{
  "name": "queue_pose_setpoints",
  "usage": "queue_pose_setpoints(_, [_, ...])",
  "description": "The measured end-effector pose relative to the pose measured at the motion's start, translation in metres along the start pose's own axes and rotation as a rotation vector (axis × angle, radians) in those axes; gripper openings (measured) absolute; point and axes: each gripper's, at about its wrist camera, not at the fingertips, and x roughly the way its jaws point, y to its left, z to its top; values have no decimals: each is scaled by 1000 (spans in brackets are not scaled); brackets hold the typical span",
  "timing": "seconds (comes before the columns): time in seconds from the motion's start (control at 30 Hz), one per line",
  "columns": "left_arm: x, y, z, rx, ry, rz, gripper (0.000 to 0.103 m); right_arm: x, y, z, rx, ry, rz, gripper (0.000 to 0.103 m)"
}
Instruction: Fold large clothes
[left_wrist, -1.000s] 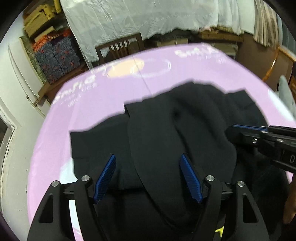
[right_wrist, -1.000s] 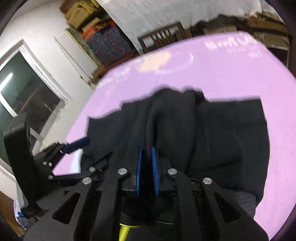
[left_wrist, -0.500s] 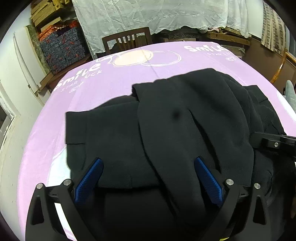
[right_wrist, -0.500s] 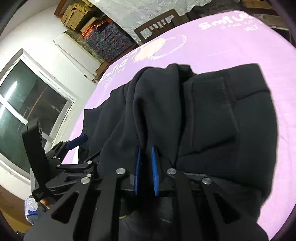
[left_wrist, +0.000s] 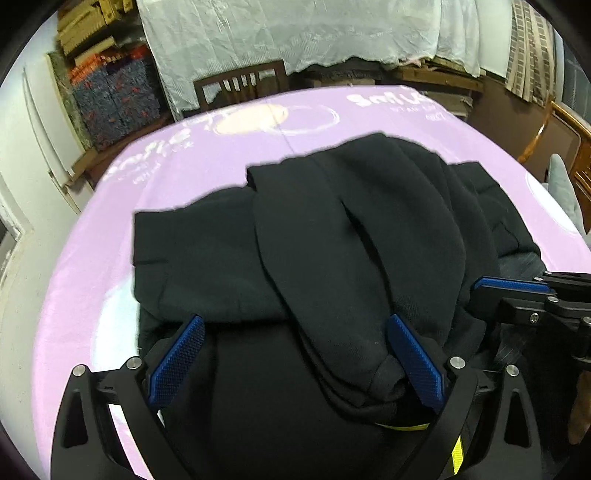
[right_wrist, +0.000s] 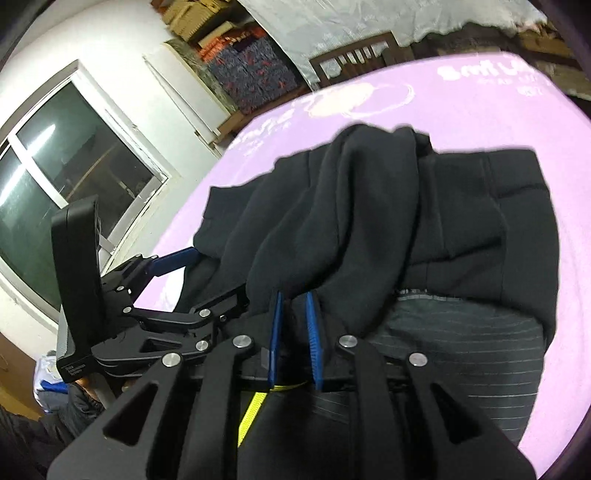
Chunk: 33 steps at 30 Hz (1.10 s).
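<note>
Compared with half a second ago, the bulky black fleece garment (left_wrist: 332, 236) sits slightly farther from the left camera, and its rolled sleeve end now lies against the inner face of the left gripper's (left_wrist: 295, 358) right pad. That gripper is spread wide, gripping nothing. The right gripper (right_wrist: 293, 328) stays clenched on a fold of the garment. The garment lies bunched in thick overlapping folds on the lilac printed table cover (left_wrist: 184, 155), a grey pinstriped lining showing near the right gripper.
</note>
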Motion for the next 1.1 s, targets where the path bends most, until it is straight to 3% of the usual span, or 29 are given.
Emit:
queue_pose_setpoints(0.2, [16, 3, -1, -28, 48, -35, 100, 12, -17, 0, 52, 54, 41, 12])
queue_pose_setpoints(0.47, [18, 1, 0, -17, 45, -19, 100, 10, -26, 3, 92, 66, 101, 13])
queue_pose_setpoints(0.57, [17, 1, 0, -20, 46, -22, 100, -3, -15, 4, 42, -2, 87, 22])
queue_pose_setpoints(0.63, [15, 1, 2, -20, 43, -19, 100, -13, -8, 4, -6, -61, 50, 35])
queue_pose_setpoints(0.93, [1, -9, 3, 30, -31, 56, 100, -18, -14, 7, 11, -85, 11, 36])
queue_pose_setpoints(1.1, [7, -10, 2, 36, -5, 46, 100, 2, -26, 9, 60, -8, -9, 36])
